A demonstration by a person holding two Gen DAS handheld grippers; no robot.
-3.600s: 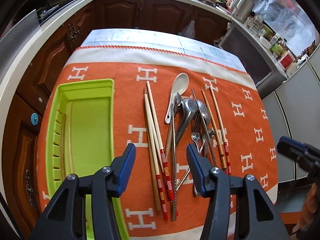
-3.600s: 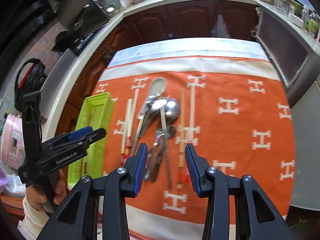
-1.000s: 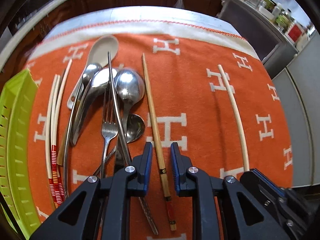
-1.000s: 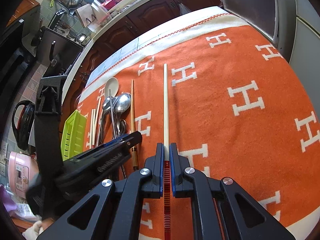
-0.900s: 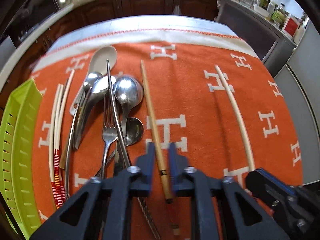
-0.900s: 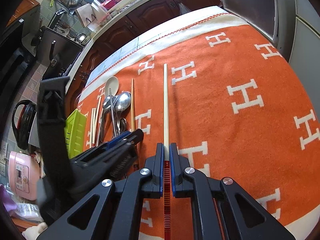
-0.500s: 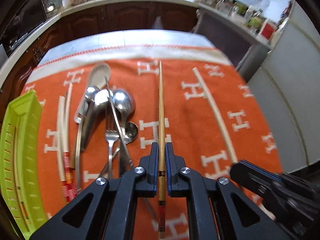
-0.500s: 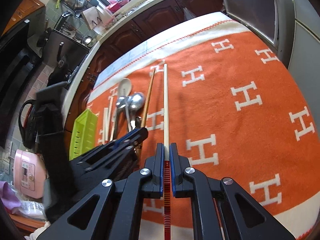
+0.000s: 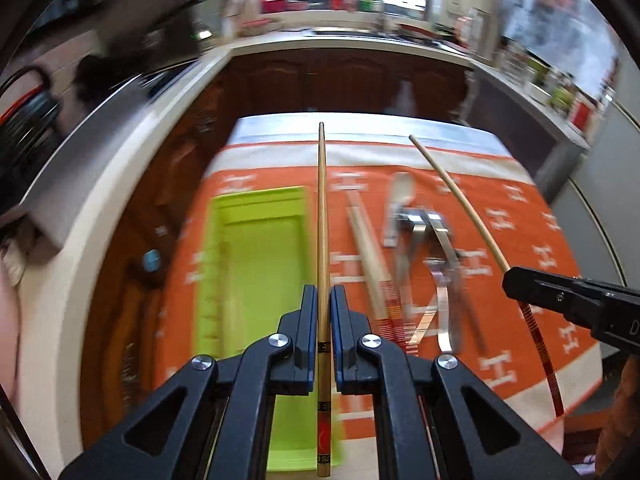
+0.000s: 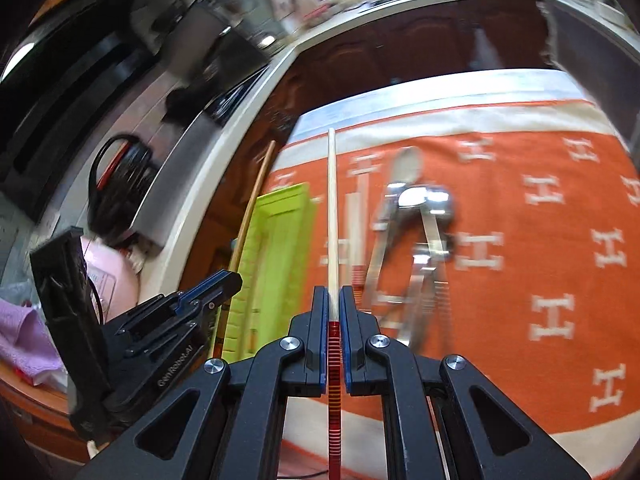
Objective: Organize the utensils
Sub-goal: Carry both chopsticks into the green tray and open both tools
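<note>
Brown bamboo chopstick (image 9: 322, 216) pinched in left gripper (image 9: 324, 312), raised over green tray (image 9: 256, 256); pale red-banded chopstick (image 10: 331, 216) clamped in right gripper (image 10: 333, 312), beside tray; spoons and fork (image 10: 416, 240) heaped on orange cloth (image 10: 540, 264).

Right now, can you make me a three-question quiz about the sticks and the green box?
1. Where is the green tray?
A. left of the spoons
B. right of the spoons
C. on the spoons

2. What colour is the cloth?
A. blue
B. orange
C. black

3. What is the left gripper doing?
A. hanging open
B. pinching a chopstick
C. holding a fork

Answers: 1 A, the spoons lie to its right; 2 B, orange with white letters; 3 B, its jaws are shut on the brown chopstick.
</note>
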